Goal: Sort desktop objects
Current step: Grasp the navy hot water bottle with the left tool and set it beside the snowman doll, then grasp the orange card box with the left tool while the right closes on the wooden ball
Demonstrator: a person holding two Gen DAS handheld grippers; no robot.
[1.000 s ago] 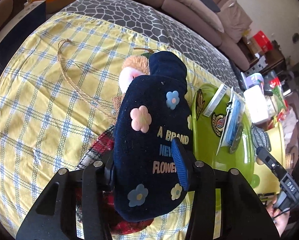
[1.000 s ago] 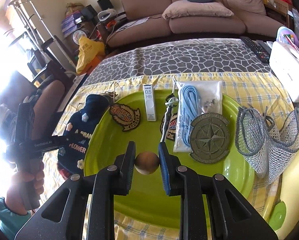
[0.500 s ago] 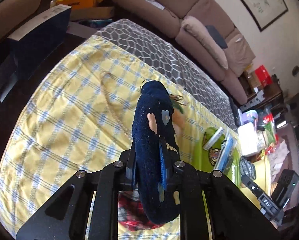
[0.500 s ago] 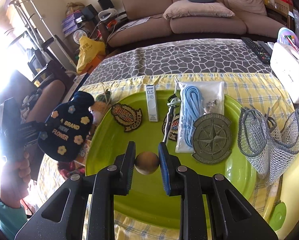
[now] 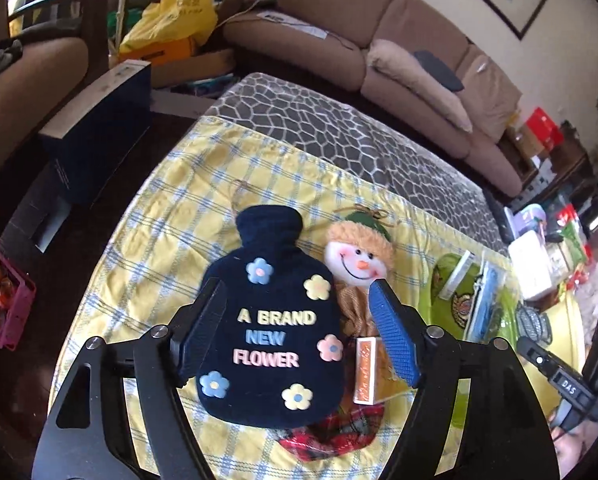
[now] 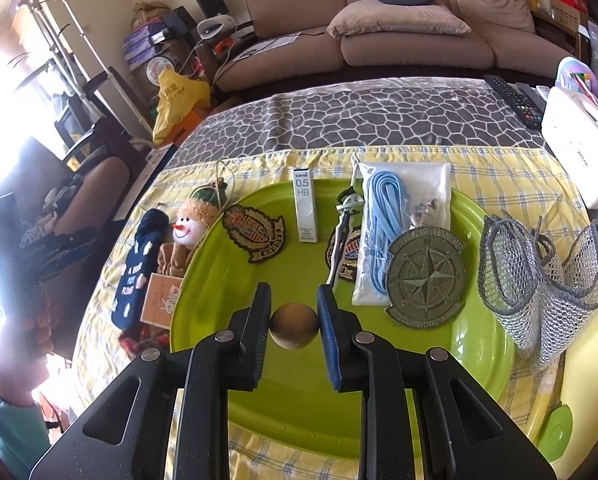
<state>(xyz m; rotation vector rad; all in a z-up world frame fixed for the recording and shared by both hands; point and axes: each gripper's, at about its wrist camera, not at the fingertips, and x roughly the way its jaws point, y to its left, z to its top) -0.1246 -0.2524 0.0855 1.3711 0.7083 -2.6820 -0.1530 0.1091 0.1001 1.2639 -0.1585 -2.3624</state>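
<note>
A navy plush pouch [image 5: 271,340] with flowers and "A BRAND NEW FLOWER" lies flat on the yellow checked cloth [image 5: 147,232], left of the green tray. My left gripper [image 5: 299,320] is open, its fingers wide on either side of the pouch. A snowman doll [image 5: 359,260] and an orange card box [image 5: 365,368] lie beside it. My right gripper [image 6: 293,312] is shut on a brown wooden ball [image 6: 293,326], held over the green tray [image 6: 299,408]. The pouch [image 6: 137,276] also shows in the right wrist view.
The tray holds two embroidered patches [image 6: 254,226], a 0.5 HB lead case [image 6: 305,210], a blue cord bag [image 6: 395,232], a compass patch [image 6: 425,276]. A grey mesh bag [image 6: 539,280] lies right of it. A white box [image 6: 579,152] stands at the far right.
My left gripper carried the pouch up and to the left, laid it flat on the cloth and opened. The right gripper has stayed still with the ball.
</note>
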